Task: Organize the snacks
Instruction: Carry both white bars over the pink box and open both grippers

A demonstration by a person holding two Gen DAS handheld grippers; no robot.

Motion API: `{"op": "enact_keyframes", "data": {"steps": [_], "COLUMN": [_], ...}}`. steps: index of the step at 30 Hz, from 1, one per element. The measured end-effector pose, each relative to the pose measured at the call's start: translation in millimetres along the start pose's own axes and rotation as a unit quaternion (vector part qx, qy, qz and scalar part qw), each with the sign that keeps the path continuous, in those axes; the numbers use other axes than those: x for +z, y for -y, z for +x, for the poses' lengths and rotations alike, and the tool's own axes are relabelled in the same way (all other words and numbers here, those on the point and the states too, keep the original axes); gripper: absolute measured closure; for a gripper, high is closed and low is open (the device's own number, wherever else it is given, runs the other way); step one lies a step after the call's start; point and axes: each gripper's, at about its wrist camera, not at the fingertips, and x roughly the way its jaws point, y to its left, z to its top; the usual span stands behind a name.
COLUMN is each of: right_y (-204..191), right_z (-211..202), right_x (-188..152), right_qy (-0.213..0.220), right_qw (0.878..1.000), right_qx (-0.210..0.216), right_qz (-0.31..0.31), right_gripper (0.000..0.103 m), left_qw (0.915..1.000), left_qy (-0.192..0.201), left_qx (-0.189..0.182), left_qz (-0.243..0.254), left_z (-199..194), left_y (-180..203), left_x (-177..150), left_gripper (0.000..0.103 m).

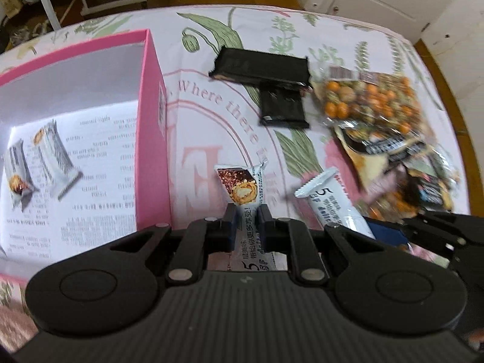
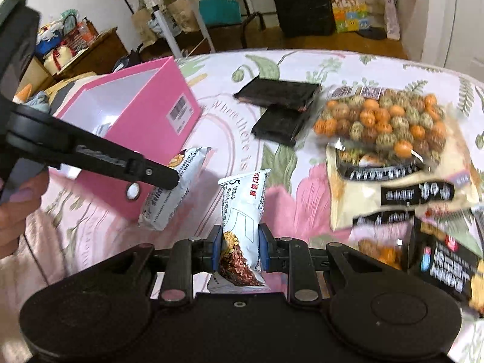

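Note:
My left gripper [image 1: 245, 222] is shut on a white snack bar [image 1: 242, 187] and holds it above the tablecloth, just right of the pink box [image 1: 154, 115]. Two matching white bars [image 1: 39, 154] lie inside the box. My right gripper [image 2: 240, 243] is shut on a second white snack bar [image 2: 243, 208]; that bar also shows in the left wrist view [image 1: 329, 199]. The left gripper [image 2: 163, 178] and its bar [image 2: 172, 187] show at the left of the right wrist view, in front of the pink box [image 2: 145, 112].
Two black packets [image 1: 272, 84] lie overlapping at the table's middle. A bag of orange and green coated nuts [image 2: 390, 121] and several other snack packs [image 2: 402, 193] are piled at the right. The flowered tablecloth [image 1: 211, 121] covers the table. Furniture and bags [image 2: 217, 6] stand beyond it.

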Motion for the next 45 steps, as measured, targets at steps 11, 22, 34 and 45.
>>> {"op": "enact_keyframes", "data": {"steps": [11, 22, 34, 45], "right_y": [-36, -96, -160, -177], "right_z": [-36, -64, -25, 84], "right_x": [-14, 3, 68, 135], "right_qy": [-0.058, -0.028, 0.031, 0.009], "right_qw": [0.997, 0.993, 0.981, 0.972], "right_qx": [0.053, 0.095, 0.095, 0.016], "right_qz": [-0.002, -0.067, -0.164, -0.236], "right_gripper": [0.075, 0.075, 0.075, 0.074], "left_qw": [0.9965, 0.9974, 0.9896, 0.9647], "left_qy": [-0.027, 0.036, 0.131, 0.121], "left_qx": [-0.079, -0.059, 0.001, -0.031], "left_qz": [-0.006, -0.019, -0.061, -0.232], "left_z": [-60, -133, -164, -61], "left_y": [-21, -53, -115, -198], "left_x": [-53, -77, -45, 18], "left_gripper": [0.089, 0.089, 0.089, 0.089]}}
